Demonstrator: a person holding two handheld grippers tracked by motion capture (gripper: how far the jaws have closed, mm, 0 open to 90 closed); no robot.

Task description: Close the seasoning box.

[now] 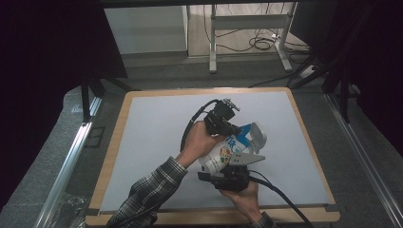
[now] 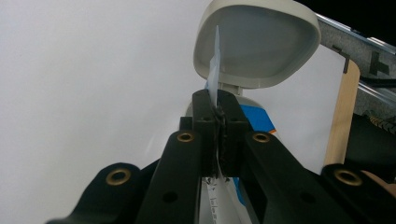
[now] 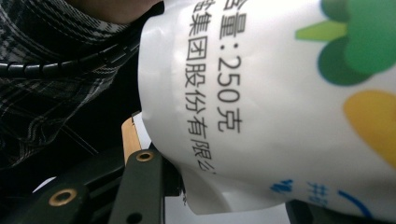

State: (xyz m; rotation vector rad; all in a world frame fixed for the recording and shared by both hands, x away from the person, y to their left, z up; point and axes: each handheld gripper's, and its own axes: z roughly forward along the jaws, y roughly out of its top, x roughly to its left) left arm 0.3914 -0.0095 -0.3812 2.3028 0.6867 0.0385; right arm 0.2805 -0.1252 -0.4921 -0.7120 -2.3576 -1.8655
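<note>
So we've got the white bottle held tilted above the table, roughly mid-table and toward its near edge. Our right gripper is clamped around the bottle's printed body. Our left gripper has its jaws pinched tight on a thin foil tab just under the flipped-open cap.

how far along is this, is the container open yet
Partly. Done: the container's flip lid stands open. In hand: the right tongs clamp the container's body above the table, and the left tongs are shut on a thin sheet sticking up at its mouth, seemingly a seal or wipe. Left: probably pulling that sheet free; it still sits between the pads.
</note>
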